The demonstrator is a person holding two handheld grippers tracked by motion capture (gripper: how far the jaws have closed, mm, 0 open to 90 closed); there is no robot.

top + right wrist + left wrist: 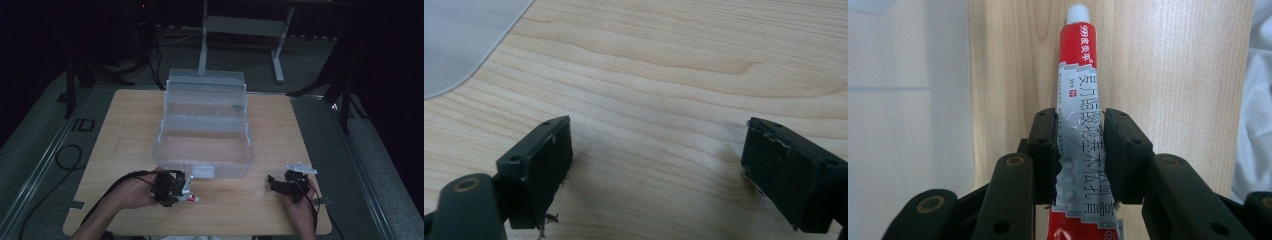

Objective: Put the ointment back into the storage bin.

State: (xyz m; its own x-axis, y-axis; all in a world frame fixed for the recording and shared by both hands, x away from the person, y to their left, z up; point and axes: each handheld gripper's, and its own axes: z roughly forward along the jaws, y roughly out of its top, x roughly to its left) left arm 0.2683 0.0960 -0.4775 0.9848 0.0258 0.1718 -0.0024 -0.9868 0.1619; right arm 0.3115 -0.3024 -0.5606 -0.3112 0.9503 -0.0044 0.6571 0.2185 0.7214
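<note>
Left gripper is pinching a red-and-silver ointment tube, pads pressed flat on both sides of the crimped silver half; white cap points away from the jaws, out over the wooden table. In the high view the same left gripper sits near the table's front edge, left of centre, w/ the tube poking out as a small red-and-white bit toward the middle of that edge. Whether the tube rests on the wood or hangs just above it: can't tell. Person's left hand wraps the gripper body, cable trailing off to the front-left corner. A clear plastic box w/ stepped trays folded open stands mid-table, its front wall just behind the left gripper; the box's pale wall also shows along one side of the left gripper view. Right gripper has its jaws spread wide, nothing between them, bare wood beneath; a rounded corner of the box lies a bit farther off. In the high view the right gripper is near the front-right corner, well apart from the tube, held by the right hand, grey plate on top.
</note>
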